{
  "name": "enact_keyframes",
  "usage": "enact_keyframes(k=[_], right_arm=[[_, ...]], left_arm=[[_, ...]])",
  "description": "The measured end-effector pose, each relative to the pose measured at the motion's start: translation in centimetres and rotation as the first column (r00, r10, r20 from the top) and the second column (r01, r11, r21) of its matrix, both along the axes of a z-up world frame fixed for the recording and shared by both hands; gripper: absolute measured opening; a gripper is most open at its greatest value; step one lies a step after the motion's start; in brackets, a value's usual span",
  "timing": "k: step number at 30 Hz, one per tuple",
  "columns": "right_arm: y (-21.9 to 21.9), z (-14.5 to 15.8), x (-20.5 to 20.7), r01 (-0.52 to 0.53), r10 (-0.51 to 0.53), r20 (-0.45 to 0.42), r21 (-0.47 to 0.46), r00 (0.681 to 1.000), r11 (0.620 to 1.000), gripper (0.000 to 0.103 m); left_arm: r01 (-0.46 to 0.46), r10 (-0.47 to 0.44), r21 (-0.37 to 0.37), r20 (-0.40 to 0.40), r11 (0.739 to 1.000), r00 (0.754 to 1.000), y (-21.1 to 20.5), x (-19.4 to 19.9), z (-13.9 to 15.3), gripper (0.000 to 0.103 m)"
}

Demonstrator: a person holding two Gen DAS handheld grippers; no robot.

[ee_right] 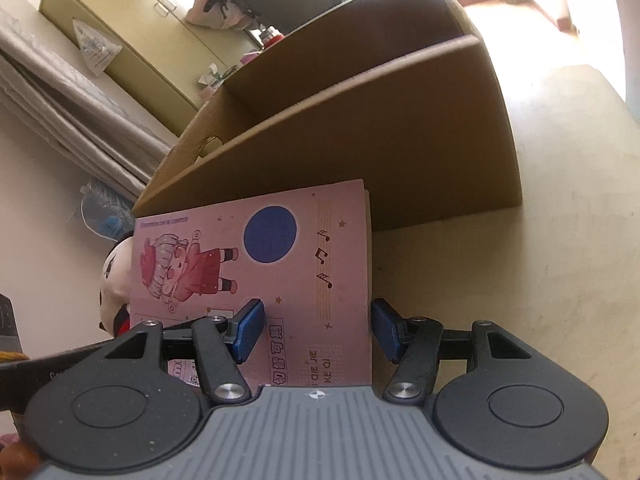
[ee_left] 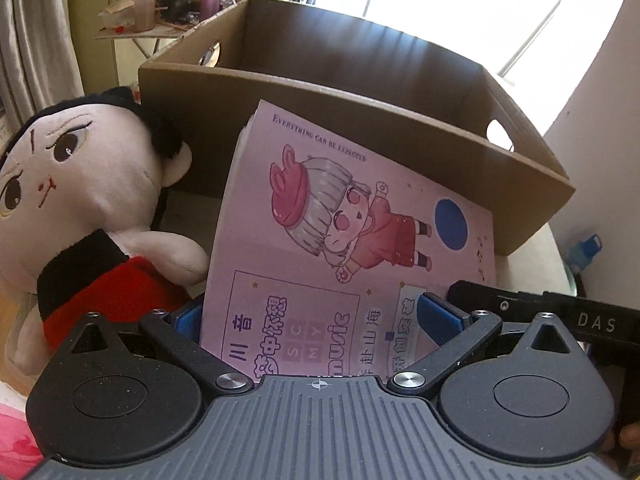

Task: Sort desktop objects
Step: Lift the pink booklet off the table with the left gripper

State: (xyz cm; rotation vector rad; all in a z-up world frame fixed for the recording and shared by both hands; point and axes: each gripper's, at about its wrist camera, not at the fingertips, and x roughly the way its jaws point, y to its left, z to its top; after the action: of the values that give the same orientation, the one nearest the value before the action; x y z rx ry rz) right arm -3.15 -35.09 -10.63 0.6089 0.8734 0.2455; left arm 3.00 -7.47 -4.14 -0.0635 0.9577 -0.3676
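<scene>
A pink notebook (ee_left: 320, 240) with a cartoon girl and a blue circle on its cover is held tilted in front of a brown cardboard box (ee_left: 280, 120). My left gripper (ee_left: 312, 316) has its blue pads on both sides of the notebook's near end, one over the cover and one under it. My right gripper (ee_right: 316, 328) straddles the notebook's (ee_right: 280, 264) spine edge, its left pad on the cover and its right pad just beside the edge. A plush doll (ee_left: 80, 200) with a red top sits left of the notebook, and shows in the right wrist view (ee_right: 116, 280) too.
The box (ee_right: 360, 128) has handle holes and stands on a beige table (ee_right: 540, 240). A side table with bottles and jars (ee_left: 180, 0) stands behind the box. Curtains hang at the left. A blue bottle (ee_left: 584, 248) is at the right, off the table edge.
</scene>
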Motion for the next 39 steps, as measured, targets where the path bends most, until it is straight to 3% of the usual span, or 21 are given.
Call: enact_keyframes(k=[4, 12, 31, 39], right_arm=[[0.0, -0.2, 0.3, 0.009, -0.009, -0.002, 0.038, 1.000, 0.999, 0.067], [0.5, -0.9, 0.6, 0.013, -0.012, -0.008, 0.063, 1.000, 0.998, 0.070], [0.0, -1.9, -0.9, 0.024, -0.020, -0.048, 0.075, 0.999, 0.997, 0.069], [0.0, -1.6, -1.1, 0.029, -0.027, -0.034, 0.049, 0.999, 0.998, 0.063]], left_arm=[[0.005, -0.006, 0.029, 0.009, 1.000, 1.000, -0.7, -1.0, 0.0, 0.103], [0.018, -0.018, 0.020, -0.005, 1.000, 1.000, -1.2, -2.1, 0.1, 0.103], [0.056, -0.056, 0.036, 0.020, 0.998, 0.998, -2.0, -2.3, 0.0, 0.103], [0.066, -0.068, 0.039, 0.064, 0.997, 0.996, -1.7, -2.4, -0.5, 0.103]])
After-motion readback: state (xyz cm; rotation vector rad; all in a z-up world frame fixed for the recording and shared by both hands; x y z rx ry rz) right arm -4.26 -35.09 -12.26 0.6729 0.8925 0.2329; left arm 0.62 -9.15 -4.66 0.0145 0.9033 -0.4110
